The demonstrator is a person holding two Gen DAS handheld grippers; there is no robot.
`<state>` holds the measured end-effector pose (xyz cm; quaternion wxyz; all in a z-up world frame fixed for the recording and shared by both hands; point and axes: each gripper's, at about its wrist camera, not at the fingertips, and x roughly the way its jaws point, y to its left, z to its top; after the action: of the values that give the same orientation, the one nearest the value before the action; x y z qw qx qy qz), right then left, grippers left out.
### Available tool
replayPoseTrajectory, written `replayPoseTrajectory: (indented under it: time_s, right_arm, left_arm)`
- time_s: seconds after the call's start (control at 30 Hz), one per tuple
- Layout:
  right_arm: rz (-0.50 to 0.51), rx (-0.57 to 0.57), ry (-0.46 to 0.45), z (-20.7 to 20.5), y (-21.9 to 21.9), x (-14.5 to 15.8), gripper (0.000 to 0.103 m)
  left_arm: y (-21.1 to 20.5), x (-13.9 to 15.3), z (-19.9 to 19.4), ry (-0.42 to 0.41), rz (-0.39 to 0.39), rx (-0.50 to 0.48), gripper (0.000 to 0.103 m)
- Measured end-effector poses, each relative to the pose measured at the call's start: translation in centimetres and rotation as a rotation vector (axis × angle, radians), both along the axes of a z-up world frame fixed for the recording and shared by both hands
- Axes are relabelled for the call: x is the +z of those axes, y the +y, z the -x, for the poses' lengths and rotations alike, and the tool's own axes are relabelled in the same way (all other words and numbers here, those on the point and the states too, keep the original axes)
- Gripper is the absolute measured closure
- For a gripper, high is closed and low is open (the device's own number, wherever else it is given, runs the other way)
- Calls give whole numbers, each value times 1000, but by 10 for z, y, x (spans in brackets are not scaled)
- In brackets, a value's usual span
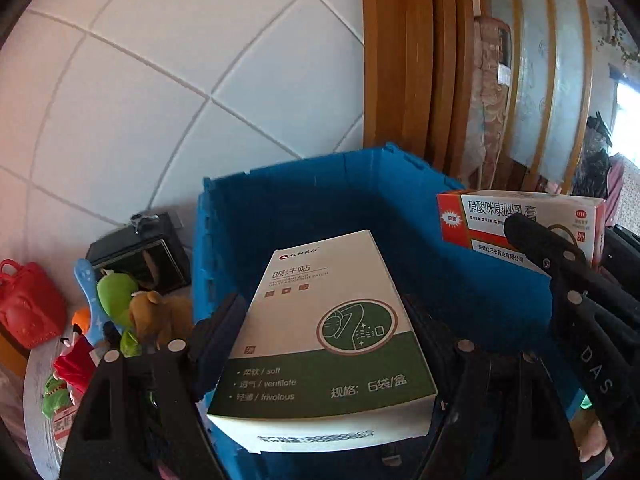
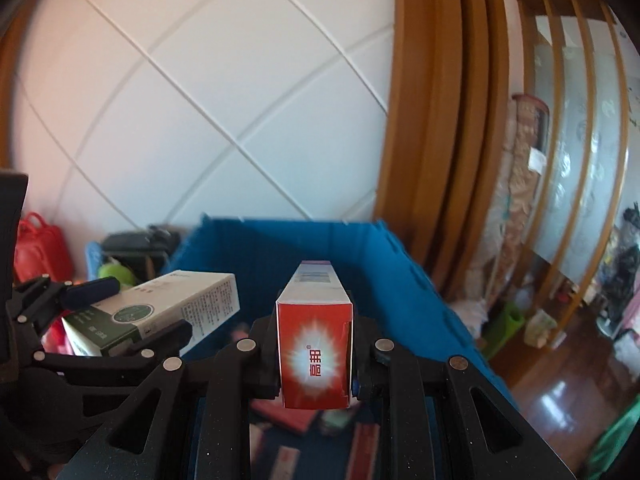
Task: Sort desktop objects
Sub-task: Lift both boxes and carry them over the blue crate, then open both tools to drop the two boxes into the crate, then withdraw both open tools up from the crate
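My left tool (image 1: 320, 344) squeezes a white and green box (image 1: 324, 344) flat between its two fingers. I hold this box up over the open blue bin (image 1: 320, 200). In the right view the same box (image 2: 160, 312) shows at the left, tilted a bit, with the left tool (image 2: 132, 320) clamped on it.

My right tool (image 2: 314, 352) grips a red and white box (image 2: 314, 340) by its long sides, with the red end facing the camera. This box also hangs over the bin (image 2: 400, 280). In the left view the red box (image 1: 520, 220) sits at the right, above the bin's right wall, with one dark finger (image 1: 552, 248) in front of it.

Down in the bin I can see some flat red packs (image 2: 288, 420), but they are blurry.

Left of the bin sit a red bag (image 1: 28, 304), a green toy (image 1: 116, 296), a brown toy (image 1: 156, 312) and a black box (image 1: 140, 252). A white tiled wall (image 1: 160, 100) stands behind.
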<state>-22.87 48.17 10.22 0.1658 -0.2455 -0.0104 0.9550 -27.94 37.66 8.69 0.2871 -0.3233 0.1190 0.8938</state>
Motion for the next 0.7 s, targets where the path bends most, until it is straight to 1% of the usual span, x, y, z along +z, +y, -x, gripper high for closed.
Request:
replayPoseTrajectory:
  time_s: [0.1,0.2,0.37,0.4,0.43,0.47,0.5,0.53,0.57,0.63,0.67,0.7]
  right_arm:
    - [8,-29,-88,4,20,-18,80]
    - [35,-33,-146,11,32,-34,80]
    - [68,-20,-194,15,45,-45,80]
    - [73,-21,-198,17,47,-46,75]
    - [77,-25,-198,17,49,-47,59]
    - [75,-32,-196,20,53,-47,55]
    - [68,-49,-191,19,55,-46,46]
    - [74,-56,-184,17,58,-45,41]
    - [84,-56,-179,17,60,-45,38]
    - [83,-65,-172,14,60,-42,27]
    - [80,-71,-168,12,60,-41,24]
    - [78,-75,-163,9,61,-40,18]
  left_arm:
    - [27,-11,7,-57,50,-11,24]
    - [38,-22,10,-86,81,1,24]
    - [49,-28,10,-104,99,-11,24]
    - [48,-28,9,-100,98,-14,23]
    - [47,-27,8,-86,103,-6,23]
    - [47,-26,7,-67,105,1,23]
    - [46,-25,7,-60,103,2,22]
    - [44,-25,7,-60,100,4,21]
    - [42,-24,8,-63,96,6,21]
    - [39,-24,7,-58,93,12,19]
    - [37,-24,7,-53,94,18,19]
    - [35,-24,7,-47,94,25,19]
